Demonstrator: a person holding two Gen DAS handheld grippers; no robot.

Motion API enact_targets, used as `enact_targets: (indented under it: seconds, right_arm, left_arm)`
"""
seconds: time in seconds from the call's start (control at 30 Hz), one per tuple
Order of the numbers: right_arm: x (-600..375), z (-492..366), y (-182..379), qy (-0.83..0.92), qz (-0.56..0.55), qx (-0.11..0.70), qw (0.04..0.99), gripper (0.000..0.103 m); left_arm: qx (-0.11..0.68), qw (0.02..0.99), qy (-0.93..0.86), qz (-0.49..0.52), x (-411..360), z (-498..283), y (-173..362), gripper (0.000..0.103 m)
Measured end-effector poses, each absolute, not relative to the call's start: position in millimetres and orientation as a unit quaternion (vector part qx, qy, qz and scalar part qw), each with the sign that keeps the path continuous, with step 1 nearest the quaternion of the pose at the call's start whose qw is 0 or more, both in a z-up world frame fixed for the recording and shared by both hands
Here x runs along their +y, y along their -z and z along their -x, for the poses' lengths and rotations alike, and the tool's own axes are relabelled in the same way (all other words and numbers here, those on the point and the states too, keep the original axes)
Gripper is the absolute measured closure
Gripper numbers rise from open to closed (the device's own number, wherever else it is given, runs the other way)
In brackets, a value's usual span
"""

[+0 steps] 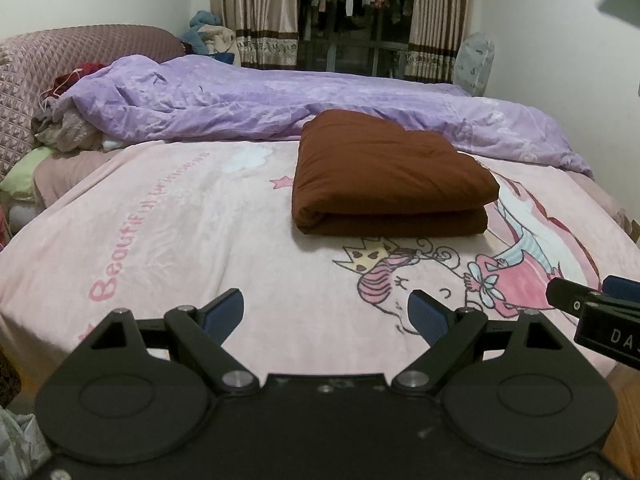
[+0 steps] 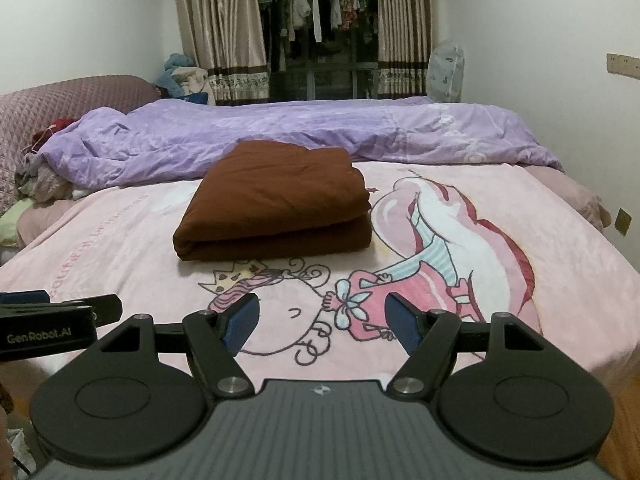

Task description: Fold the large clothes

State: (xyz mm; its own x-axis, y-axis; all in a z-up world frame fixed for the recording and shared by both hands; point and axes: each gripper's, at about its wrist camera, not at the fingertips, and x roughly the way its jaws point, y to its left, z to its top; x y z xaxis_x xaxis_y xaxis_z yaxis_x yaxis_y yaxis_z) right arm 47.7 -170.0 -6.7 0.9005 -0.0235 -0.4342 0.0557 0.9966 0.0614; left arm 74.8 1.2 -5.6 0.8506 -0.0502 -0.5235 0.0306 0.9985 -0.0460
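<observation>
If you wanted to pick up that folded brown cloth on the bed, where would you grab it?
Probably the brown cloth by its near rounded fold, coming from the front, one layered end per gripper. The fold faces the open left gripper and right gripper, bulges thick above the pink blanket, and binds the layers together.

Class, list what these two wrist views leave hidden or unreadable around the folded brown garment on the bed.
- Folded brown garment: its type and its far edge, both views; its own folds hide them.
- Clothes pile, left wrist view: partly under the purple quilt.
- Pink blanket lettering, right wrist view: too faint to read.
- Hanging clothes: too small, dark.
</observation>
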Motion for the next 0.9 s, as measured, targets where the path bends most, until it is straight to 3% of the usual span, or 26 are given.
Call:
enact_targets:
  seconds: [0.9]
  right_arm:
    - [-170.0, -47.5, 6.6, 0.02, -0.036, 0.223, 0.974, 0.019]
  left_arm:
    - [0.273, 0.962, 0.022, 0.014, -0.2, -74.2, 5.8, 0.012]
